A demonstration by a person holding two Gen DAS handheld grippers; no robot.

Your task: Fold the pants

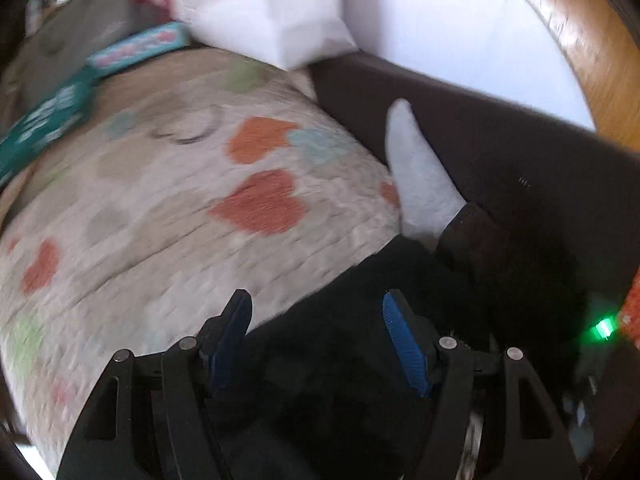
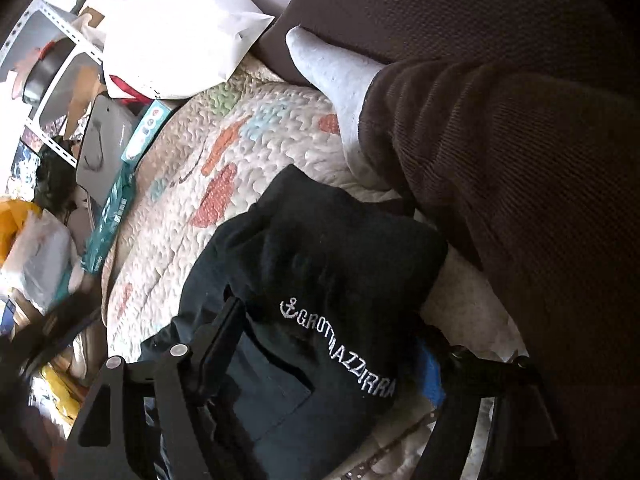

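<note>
Left gripper (image 1: 316, 320), jaws spread, over black pants (image 1: 340, 344) on heart-print quilt (image 1: 180, 208)

Left tool (image 1: 316, 320) sits at the frame's bottom centre, fingers spread wide apart. Right tool (image 2: 332, 344) at bottom centre, fingers also spread, dark cloth between them.

The person's socked foot (image 1: 420, 176) and brown-trousered leg (image 2: 500, 168) lie at right.

Pants (image 2: 304, 280): black, with white stitched lettering and a small anchor. Quilt (image 1: 168, 200): cream, scattered with orange-red hearts, plus pale blue and soft green ones (faded-looking). Sock (image 2: 332, 76): white. Trouser leg (image 2: 500, 168): dark brown, fine ribbed weave. Box (image 2: 116, 208) at the quilt's edge: teal with white print. Bag (image 2: 176, 36): white, red trim. Gripper pads (image 1: 404, 344): blue on black fingers.
</note>
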